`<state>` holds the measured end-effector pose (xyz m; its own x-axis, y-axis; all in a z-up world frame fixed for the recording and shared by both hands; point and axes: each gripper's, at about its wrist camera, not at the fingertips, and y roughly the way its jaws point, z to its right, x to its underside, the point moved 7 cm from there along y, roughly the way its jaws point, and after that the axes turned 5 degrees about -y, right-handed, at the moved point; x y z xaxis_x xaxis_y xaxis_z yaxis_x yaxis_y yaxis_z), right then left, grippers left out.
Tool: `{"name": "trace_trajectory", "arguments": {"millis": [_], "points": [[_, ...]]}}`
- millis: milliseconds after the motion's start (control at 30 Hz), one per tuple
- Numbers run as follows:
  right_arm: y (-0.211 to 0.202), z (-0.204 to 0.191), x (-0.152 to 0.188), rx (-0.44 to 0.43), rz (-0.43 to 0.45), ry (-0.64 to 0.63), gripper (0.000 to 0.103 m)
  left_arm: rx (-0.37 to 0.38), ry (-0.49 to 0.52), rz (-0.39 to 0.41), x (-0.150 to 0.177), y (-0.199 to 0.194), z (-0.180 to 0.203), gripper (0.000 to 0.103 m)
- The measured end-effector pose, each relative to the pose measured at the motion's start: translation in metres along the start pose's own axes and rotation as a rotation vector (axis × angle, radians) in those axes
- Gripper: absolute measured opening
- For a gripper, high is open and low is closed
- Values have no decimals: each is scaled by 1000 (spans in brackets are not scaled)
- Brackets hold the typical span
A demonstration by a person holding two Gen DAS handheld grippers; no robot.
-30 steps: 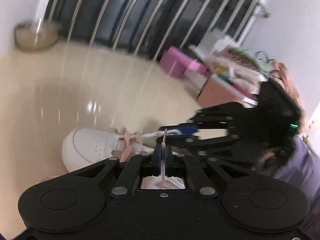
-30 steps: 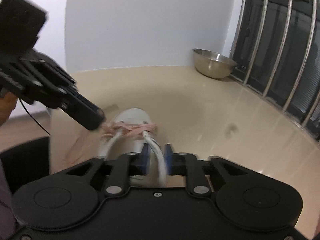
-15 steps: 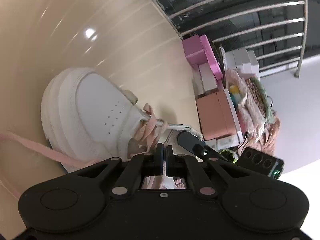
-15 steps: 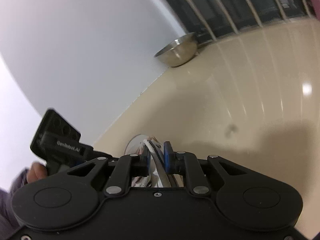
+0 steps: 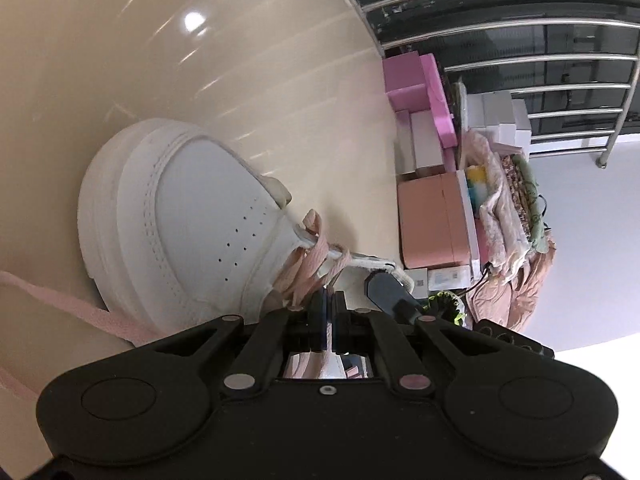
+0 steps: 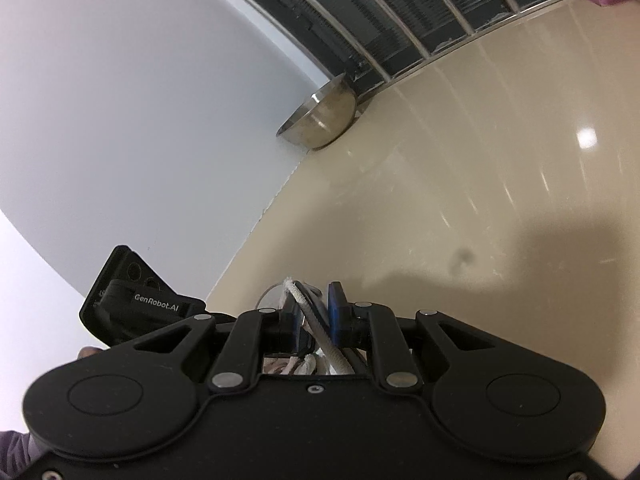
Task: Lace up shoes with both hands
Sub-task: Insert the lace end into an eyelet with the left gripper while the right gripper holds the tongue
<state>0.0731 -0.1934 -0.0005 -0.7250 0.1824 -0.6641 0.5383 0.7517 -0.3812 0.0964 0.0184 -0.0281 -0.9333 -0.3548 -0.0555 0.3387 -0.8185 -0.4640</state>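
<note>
A white sneaker lies on the beige floor, its toe toward the upper left of the left wrist view. Pink lace crosses its eyelets, and a loose length of pink lace trails over the floor at the left. My left gripper is shut on a strand of the pink lace, close to the shoe's throat. A white cord lace runs from the shoe to my right gripper. In the right wrist view my right gripper grips the white lace between slightly parted blue pads. The shoe is hidden there.
Pink boxes, a salmon box and piled cloth stand by a metal railing. A steel bowl sits against the white wall. The left gripper's housing shows low at the left, with a hand behind it.
Both grippers have rolled strongly and sunk toward the shoe, which now fills more of the left view. Each has kept its lace; the shoe has dropped out of the right view.
</note>
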Motion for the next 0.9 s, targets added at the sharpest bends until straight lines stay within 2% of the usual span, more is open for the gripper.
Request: {"name": "trace_trajectory", "arguments": {"millis": [100,300,567,900], "points": [[1,2,1,-8,10,15,15,40,-12,25,3,-1,-4,4],[-3,4,4,-14,22,39,15,33,9,58,7,0,2,4],[-2,6,7,-18,49,68,15,72,-8,78,10,-4,-1,4],[-4,6,11,-18,62,64,15,48,-28,64,2,0,2,4]]}}
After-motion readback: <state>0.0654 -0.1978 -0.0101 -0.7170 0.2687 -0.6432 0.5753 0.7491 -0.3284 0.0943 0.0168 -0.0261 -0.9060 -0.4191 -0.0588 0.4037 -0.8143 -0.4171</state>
